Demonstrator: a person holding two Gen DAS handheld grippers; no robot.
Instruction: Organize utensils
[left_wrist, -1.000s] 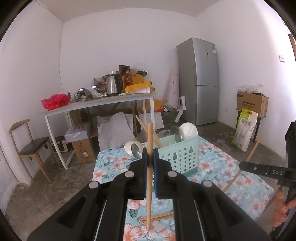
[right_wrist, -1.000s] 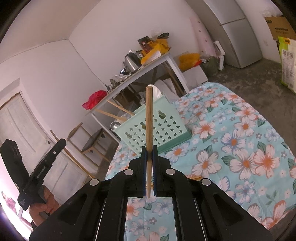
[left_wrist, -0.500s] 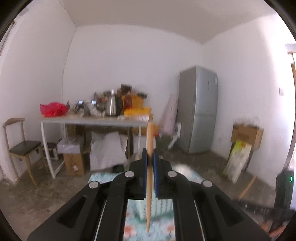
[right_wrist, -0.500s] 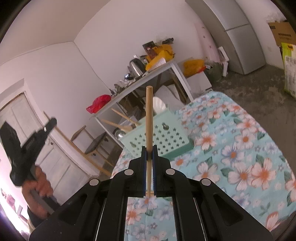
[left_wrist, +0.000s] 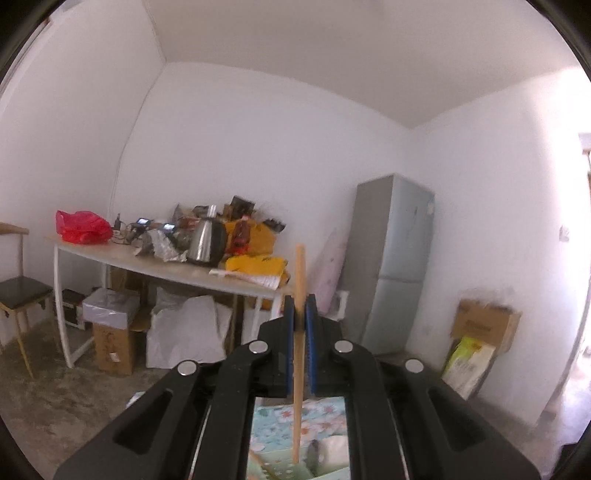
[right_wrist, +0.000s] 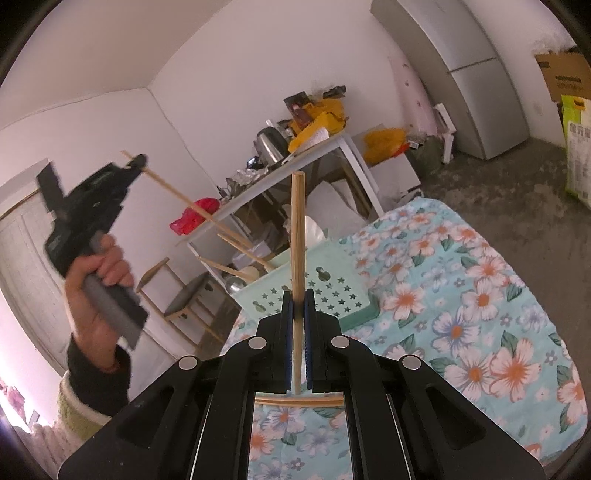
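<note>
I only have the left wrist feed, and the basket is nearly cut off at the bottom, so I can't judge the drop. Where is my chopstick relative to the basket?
Observer: In the right wrist view the left gripper is raised up and to the left of the mint basket. Its chopstick slants down toward the basket's far end.
Operator: Is the other hand busy?
Observer: Yes. The right gripper is shut on a second chopstick, upright in front of the basket.
Operator: Anything left outside the basket?
Observer: One loose chopstick lies flat on the floral cloth, just beneath the right jaws.
</note>
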